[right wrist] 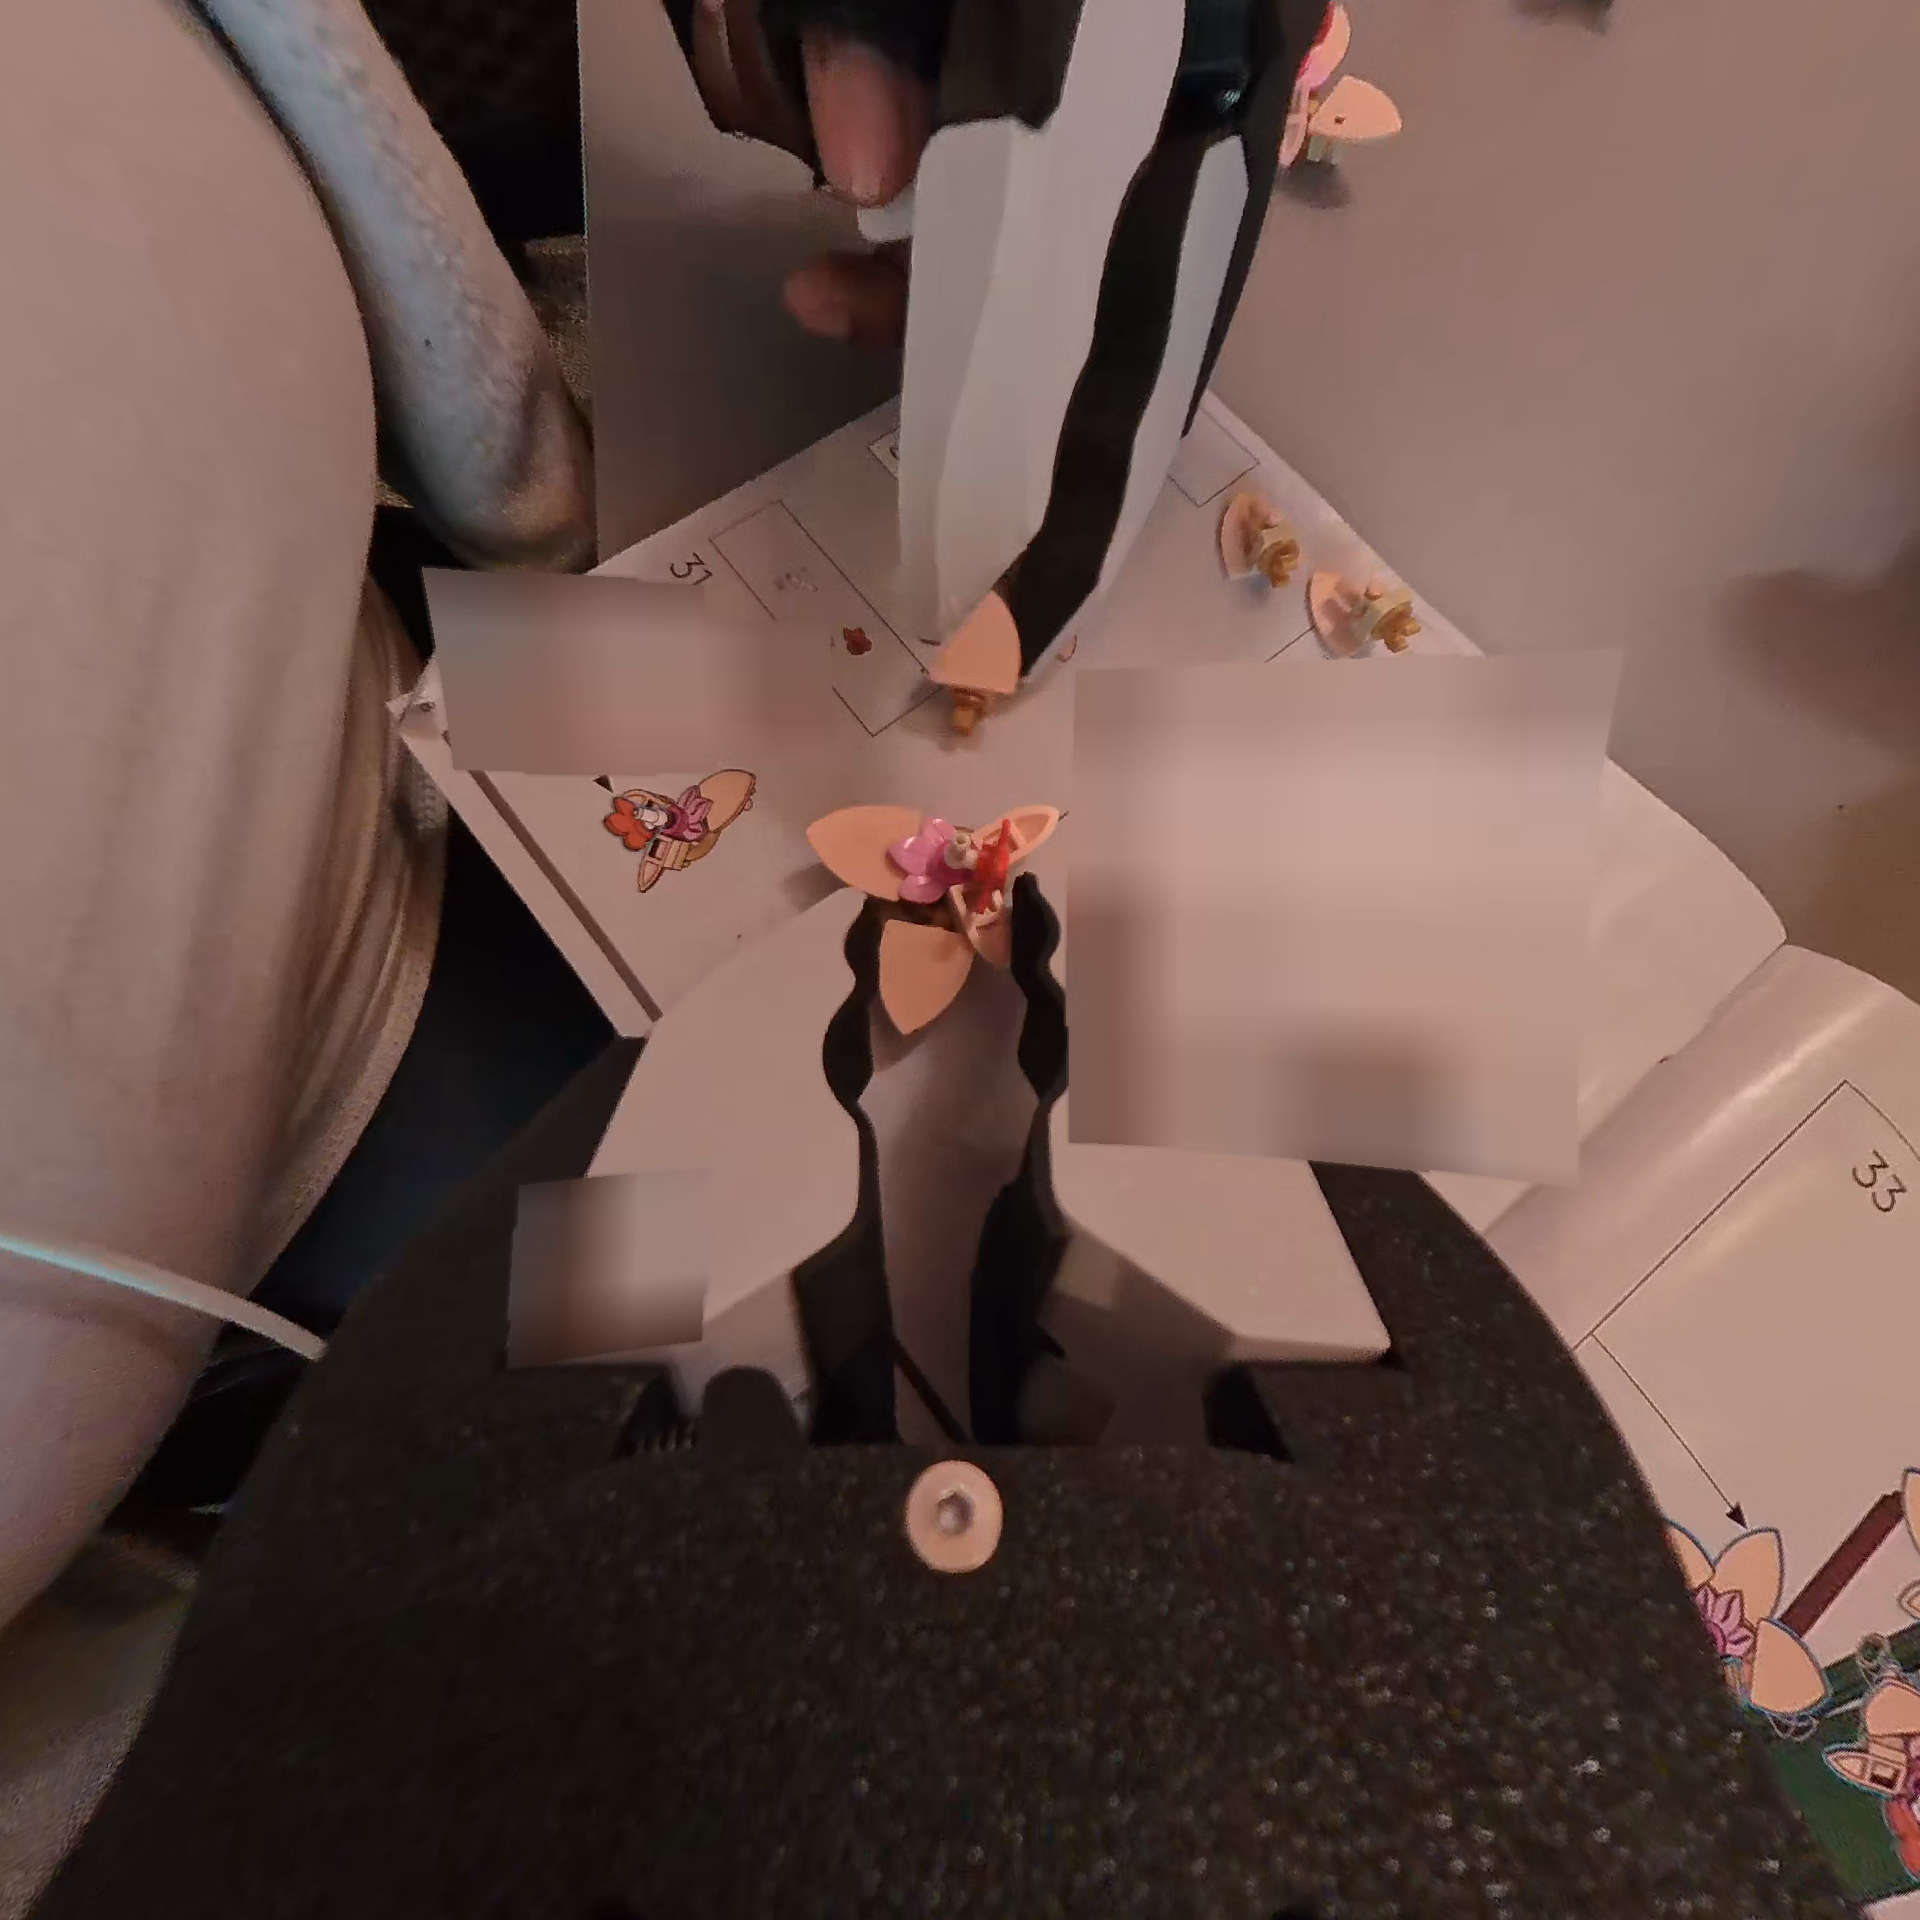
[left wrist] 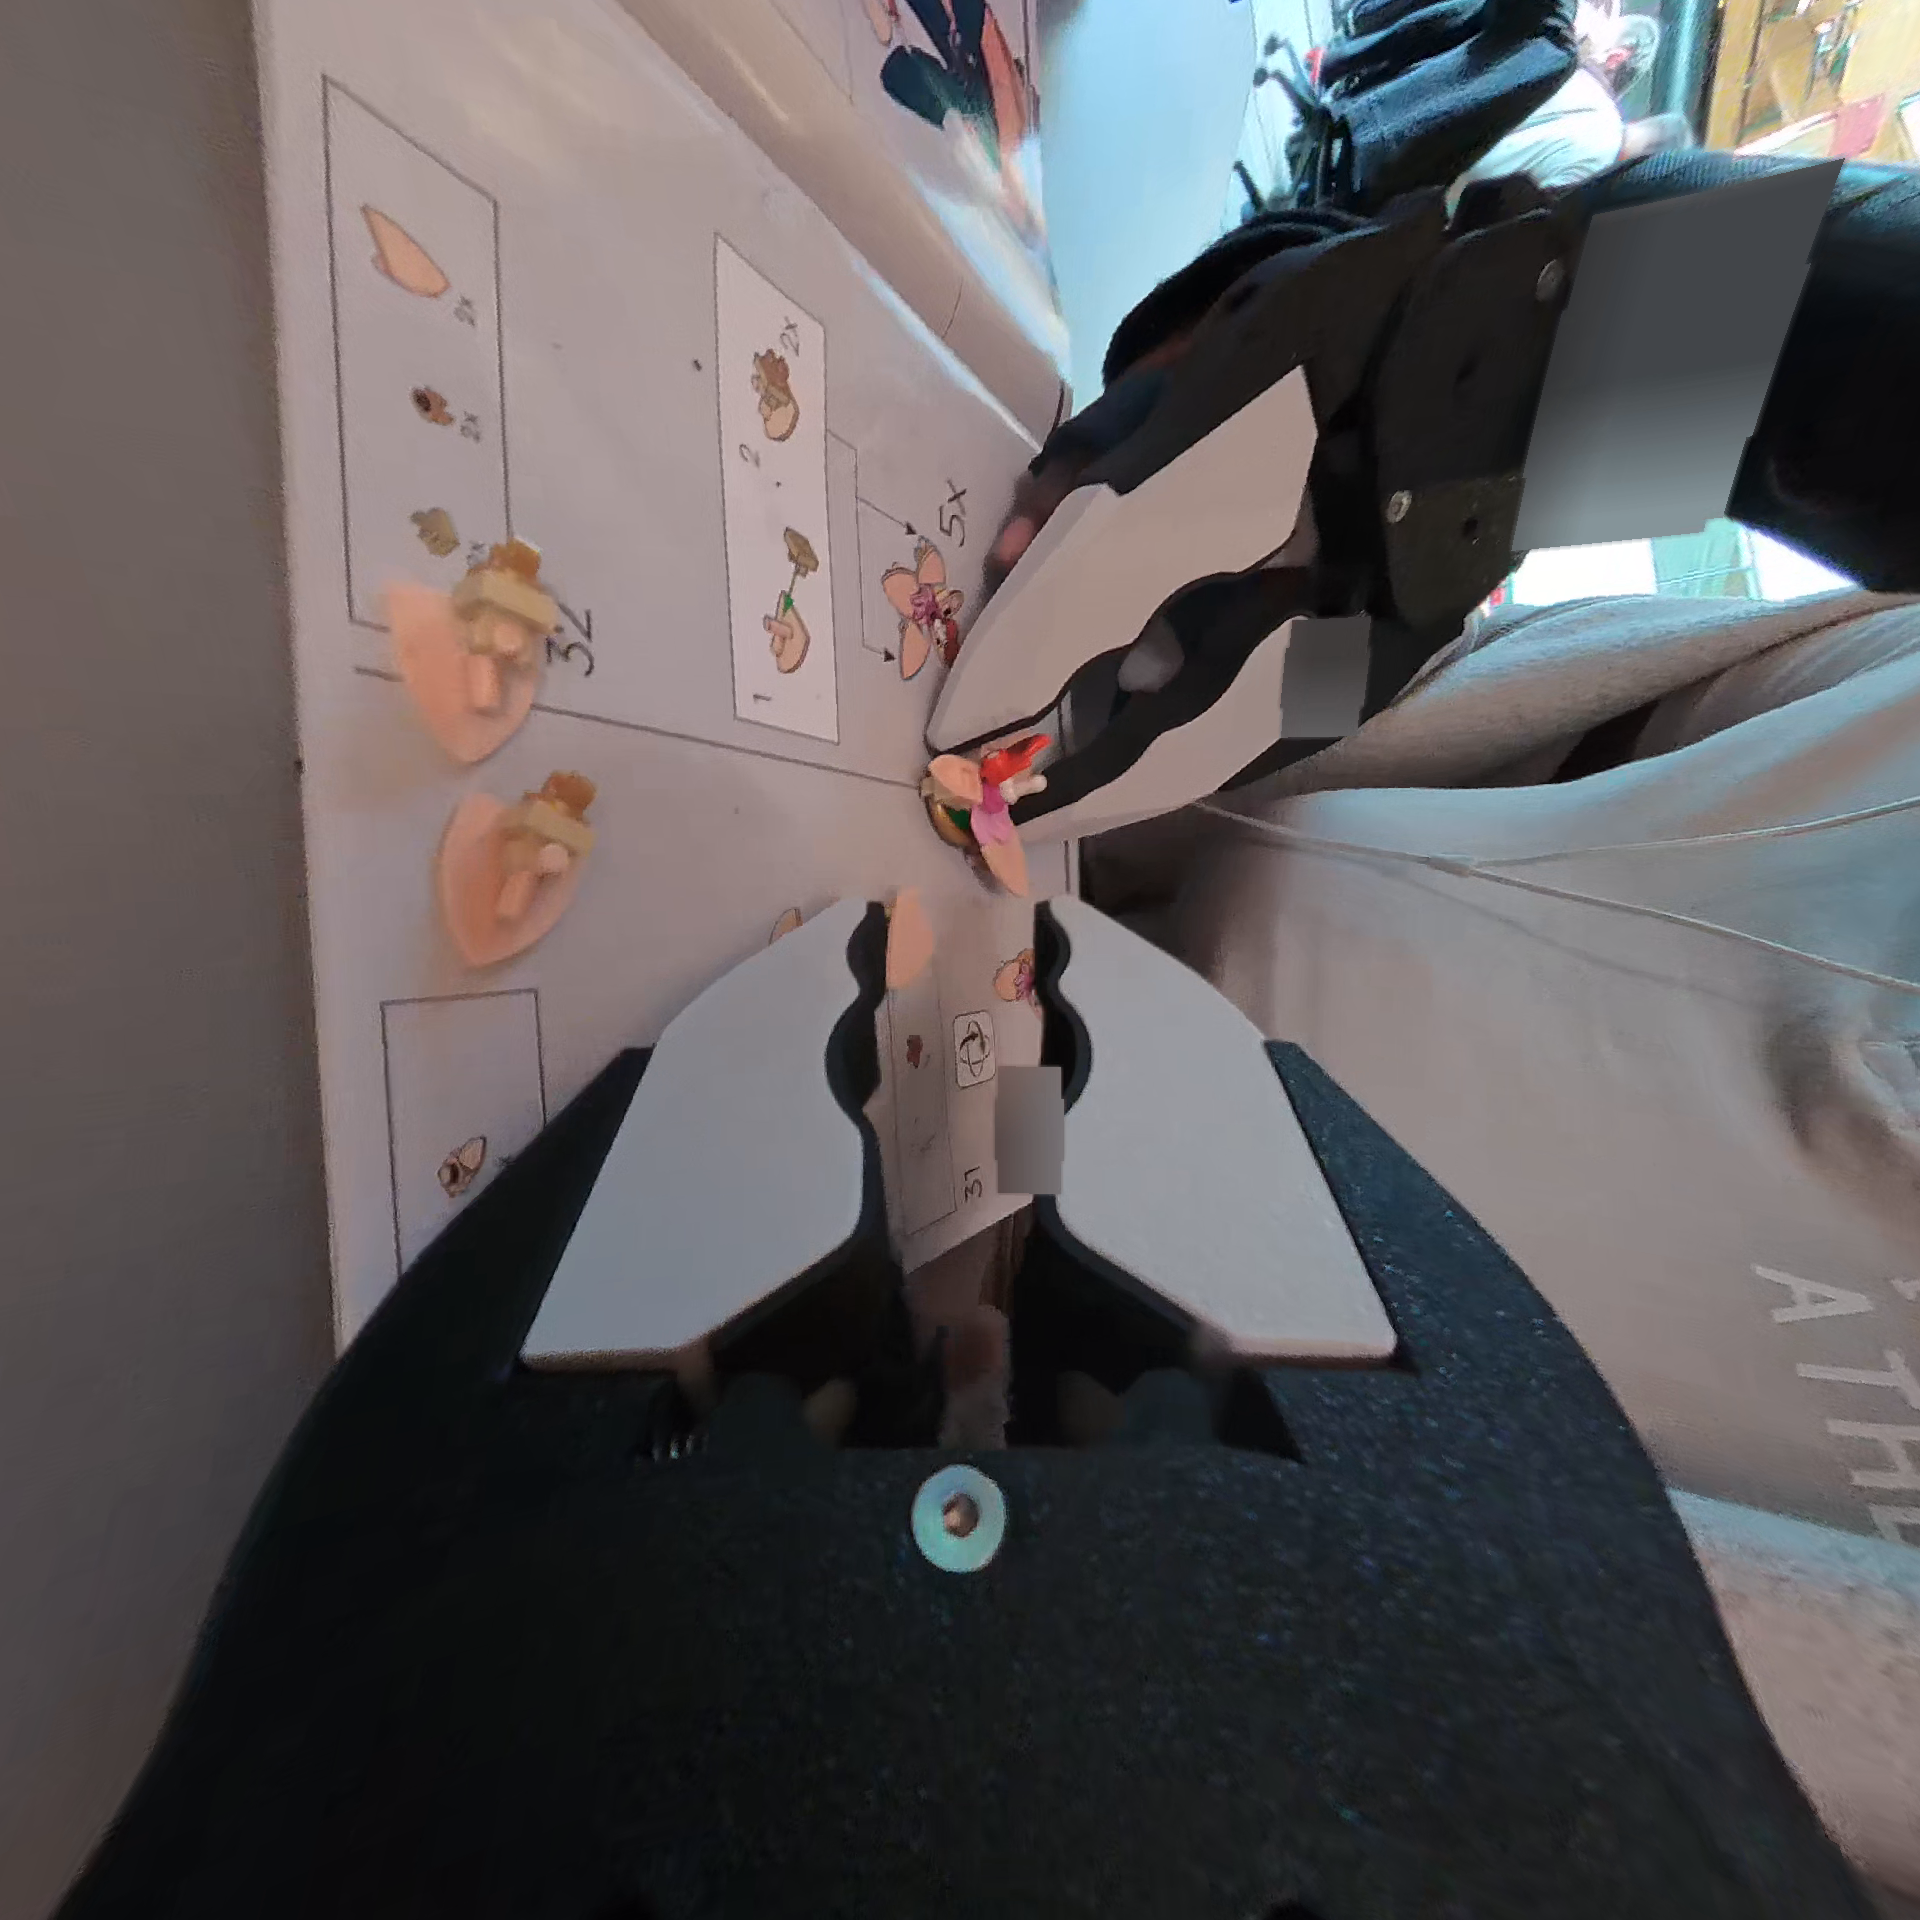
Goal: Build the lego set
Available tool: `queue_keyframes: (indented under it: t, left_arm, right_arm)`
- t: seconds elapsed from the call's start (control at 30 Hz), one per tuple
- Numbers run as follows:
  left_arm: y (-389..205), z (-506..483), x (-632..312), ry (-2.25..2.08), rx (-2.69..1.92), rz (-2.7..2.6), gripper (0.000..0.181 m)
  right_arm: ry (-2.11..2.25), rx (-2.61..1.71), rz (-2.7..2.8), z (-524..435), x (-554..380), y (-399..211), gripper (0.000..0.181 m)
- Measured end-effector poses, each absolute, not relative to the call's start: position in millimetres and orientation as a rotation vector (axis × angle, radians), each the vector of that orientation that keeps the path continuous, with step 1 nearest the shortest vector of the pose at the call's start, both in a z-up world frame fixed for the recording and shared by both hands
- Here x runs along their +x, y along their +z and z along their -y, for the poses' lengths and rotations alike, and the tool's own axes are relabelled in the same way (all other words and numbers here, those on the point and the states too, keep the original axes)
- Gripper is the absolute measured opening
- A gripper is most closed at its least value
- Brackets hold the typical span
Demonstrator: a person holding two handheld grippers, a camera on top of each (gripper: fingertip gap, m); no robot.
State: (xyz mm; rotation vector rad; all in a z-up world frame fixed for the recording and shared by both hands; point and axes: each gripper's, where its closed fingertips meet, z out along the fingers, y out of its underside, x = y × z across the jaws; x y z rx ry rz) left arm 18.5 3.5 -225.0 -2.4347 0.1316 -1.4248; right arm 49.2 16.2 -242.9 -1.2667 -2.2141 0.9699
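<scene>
The open instruction booklet [left wrist: 644, 810] lies flat on the tabletop [left wrist: 135, 727], its near edge running along the person's grey-clad lap [left wrist: 1507, 1039], so both grippers work right at that edge with little room on the lap side and bare page on the other. The right gripper [right wrist: 940, 914] is clamped on a small lego flower [right wrist: 935, 862]: peach petals fanned out, a pink piece and a red piece at its centre, with one petal hanging down between the fingers. In the left wrist view the same flower [left wrist: 987, 810] sits at the tips of the right gripper [left wrist: 992, 795], touching or just above the page at the booklet's fold. The left gripper [left wrist: 961, 914] holds a single peach petal piece [left wrist: 909, 940] between its fingertips, jaws closed down on it with only a narrow gap left; from the right wrist view that petal [right wrist: 977, 649] shows a tan stub beneath it and hovers near the flower, apart from it. Two more petal assemblies [left wrist: 488, 649] with tan clips rest loose on the page, well apart from the grippers, toward the booklet's far edge [left wrist: 301, 831]. A further pink and peach piece [right wrist: 1335, 109] lies beyond the booklet on the tabletop.
</scene>
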Motion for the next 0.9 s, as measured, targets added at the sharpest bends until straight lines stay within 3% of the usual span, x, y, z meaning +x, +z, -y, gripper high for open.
queue_keyframes:
  t: [0.03, 0.2, 0.9]
  left_arm:
    - [-227, -2, 19, -1.433, -2.442, -0.119, 0.024]
    - [-235, 0, 16, -1.42, -2.453, -0.093, 0.004]
    - [-224, -3, 27, -1.614, -2.261, 0.113, 0.001]
  right_arm:
    - [0.972, -1.264, 2.215, -16, 49, -243, 0.024]
    - [0.97, -1.209, 2.216, -15, 46, -242, 0.024]
    - [0.973, -0.957, 2.253, -8, 40, -239, 0.024]
